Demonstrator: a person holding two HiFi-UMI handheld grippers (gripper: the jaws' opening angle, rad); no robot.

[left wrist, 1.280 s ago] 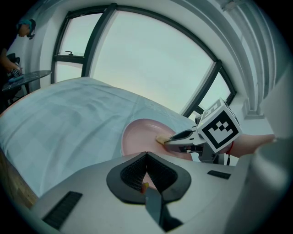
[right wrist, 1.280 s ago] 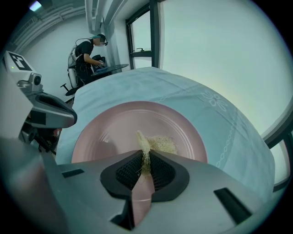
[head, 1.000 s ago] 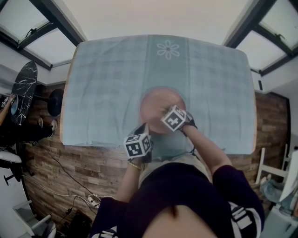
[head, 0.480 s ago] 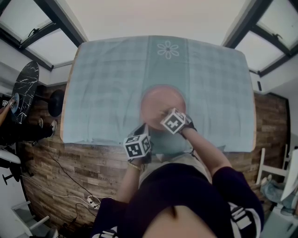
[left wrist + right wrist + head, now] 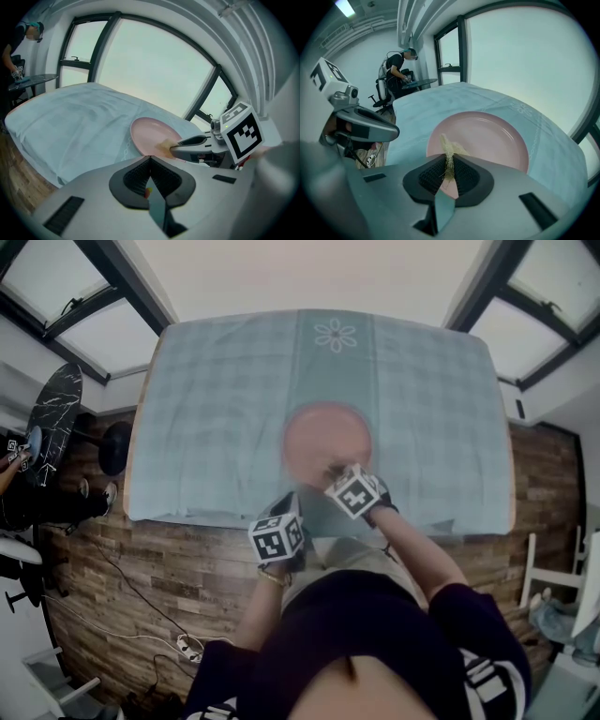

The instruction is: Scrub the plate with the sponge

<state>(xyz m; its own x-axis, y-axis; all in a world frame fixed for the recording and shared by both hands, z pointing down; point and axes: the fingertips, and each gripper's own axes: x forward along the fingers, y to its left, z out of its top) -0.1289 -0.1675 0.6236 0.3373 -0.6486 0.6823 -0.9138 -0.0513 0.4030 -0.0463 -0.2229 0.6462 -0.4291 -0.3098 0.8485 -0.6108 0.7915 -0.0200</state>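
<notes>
A pink plate (image 5: 325, 437) lies on the table's light blue cloth, seen too in the right gripper view (image 5: 492, 133) and the left gripper view (image 5: 149, 132). My right gripper (image 5: 449, 158) is shut on a thin yellowish fibrous sponge (image 5: 449, 149), which hangs over the plate's near rim. The left gripper view shows that sponge (image 5: 165, 146) at the tip of the right gripper (image 5: 174, 149). My left gripper (image 5: 150, 160) is shut, empty as far as I can see, and sits short of the plate, just off its near-left rim. Overhead, both marker cubes sit near the table's front edge: right (image 5: 354, 491), left (image 5: 277, 535).
The cloth (image 5: 216, 418) covers the whole table and has a flower print (image 5: 337, 336) at the far side. Wooden floor lies beyond the front edge (image 5: 169, 559). A person (image 5: 398, 65) works at a desk far off to the left.
My right gripper has slid the sponge back across the plate toward its near rim. The left gripper has stayed near the table's front edge.
</notes>
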